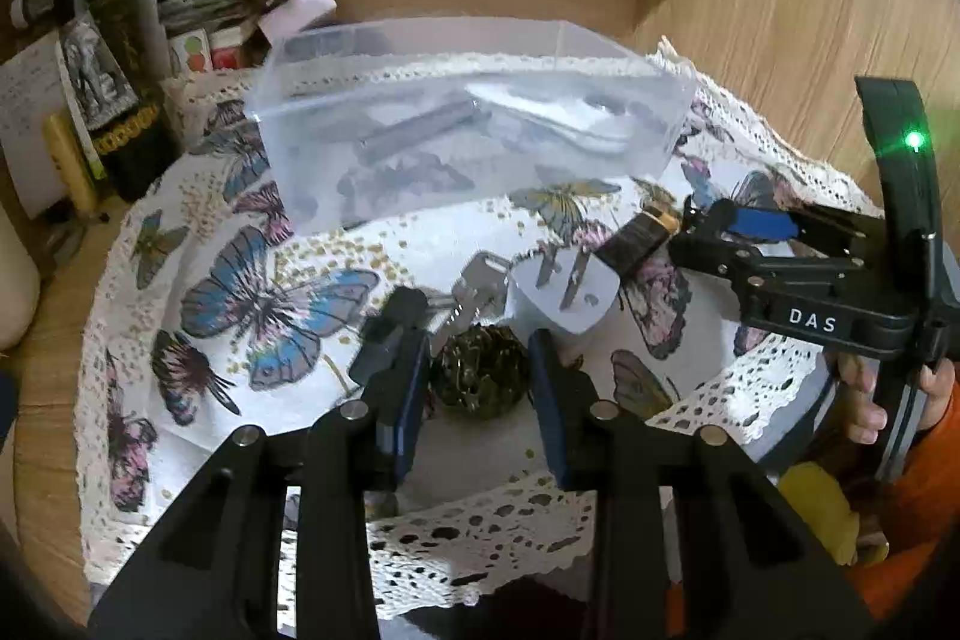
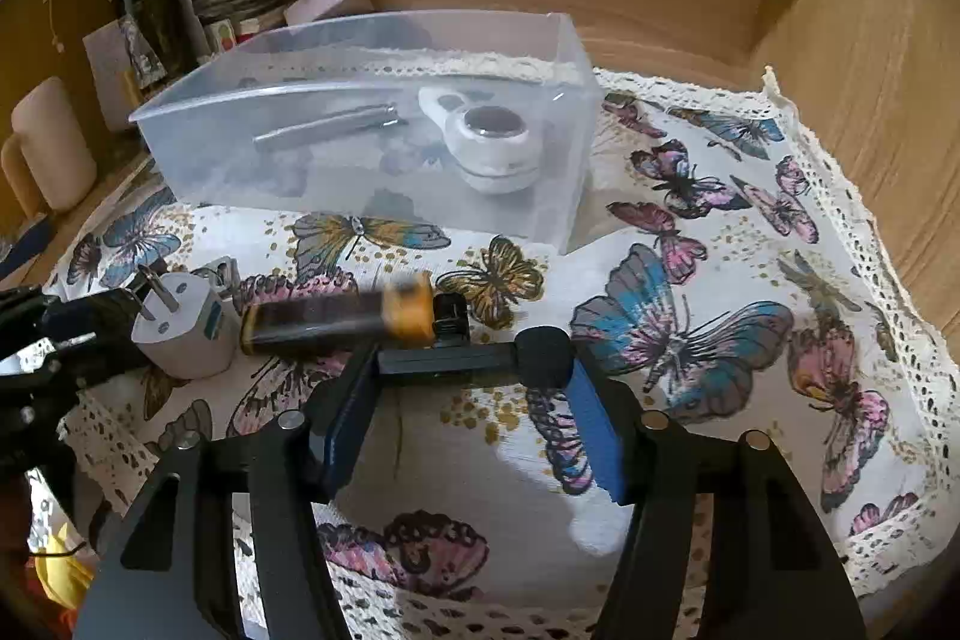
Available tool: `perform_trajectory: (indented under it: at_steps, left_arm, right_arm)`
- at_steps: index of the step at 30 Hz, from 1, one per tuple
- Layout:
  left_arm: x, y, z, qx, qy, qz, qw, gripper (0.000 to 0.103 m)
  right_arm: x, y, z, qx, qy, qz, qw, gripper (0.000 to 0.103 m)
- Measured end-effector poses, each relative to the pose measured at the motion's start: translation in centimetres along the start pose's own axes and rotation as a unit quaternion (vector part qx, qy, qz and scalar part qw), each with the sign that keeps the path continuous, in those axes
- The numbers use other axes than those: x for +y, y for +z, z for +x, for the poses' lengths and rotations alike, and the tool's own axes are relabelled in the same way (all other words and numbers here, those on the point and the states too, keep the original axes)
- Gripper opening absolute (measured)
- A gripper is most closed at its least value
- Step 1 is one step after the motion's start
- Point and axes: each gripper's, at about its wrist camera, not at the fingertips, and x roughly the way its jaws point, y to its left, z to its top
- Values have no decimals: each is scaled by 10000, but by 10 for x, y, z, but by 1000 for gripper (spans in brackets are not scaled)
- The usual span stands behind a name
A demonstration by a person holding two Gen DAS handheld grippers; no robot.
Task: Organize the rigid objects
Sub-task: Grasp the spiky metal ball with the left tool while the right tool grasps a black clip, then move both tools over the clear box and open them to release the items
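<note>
My left gripper (image 1: 477,334) is open, its fingers either side of a dark pinecone (image 1: 480,370) on the butterfly cloth. Just beyond lie a silver key (image 1: 474,289) and a white plug adapter (image 1: 564,295); the adapter also shows in the right wrist view (image 2: 180,334). A black and gold battery (image 2: 342,316) lies in front of my right gripper (image 2: 462,340), which is open with its left fingertip (image 2: 366,358) close to the battery. The battery also shows in the left wrist view (image 1: 639,235). A clear plastic box (image 2: 564,196) holds a grey metal rod (image 2: 330,127) and a white round clip lens (image 2: 492,139).
The round table has a butterfly cloth (image 2: 690,340) with a lace edge. Bottles, papers and small boxes (image 1: 120,58) crowd the back left. A wooden wall (image 2: 870,100) stands to the right. Cream cylinders (image 2: 54,142) stand at the left.
</note>
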Motion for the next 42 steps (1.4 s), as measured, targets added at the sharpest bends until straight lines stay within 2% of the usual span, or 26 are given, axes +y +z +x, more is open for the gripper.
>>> perform_trajectory:
  at_steps: [7, 17, 23, 32, 42]
  left_arm:
    - [8, 20, -17, -367, 30, -64, 9993, 34]
    - [20, 65, -43, -1091, 256, -94, 9937, 34]
    - [30, 92, -39, -1242, 317, -118, 9917, 34]
    - [46, 116, -9, -1030, 313, -215, 9940, 34]
    - [57, 121, 40, -417, 288, -235, 9984, 34]
  right_arm:
    - [-3, 12, -25, -370, -65, 37, 9993, 57]
    - [6, 59, -62, -1303, 43, 61, 9914, 57]
    - [16, 89, -61, -1598, 160, 6, 9870, 58]
    - [34, 117, -29, -1427, 242, -213, 9892, 58]
    - [37, 124, 24, -773, 371, -206, 9961, 58]
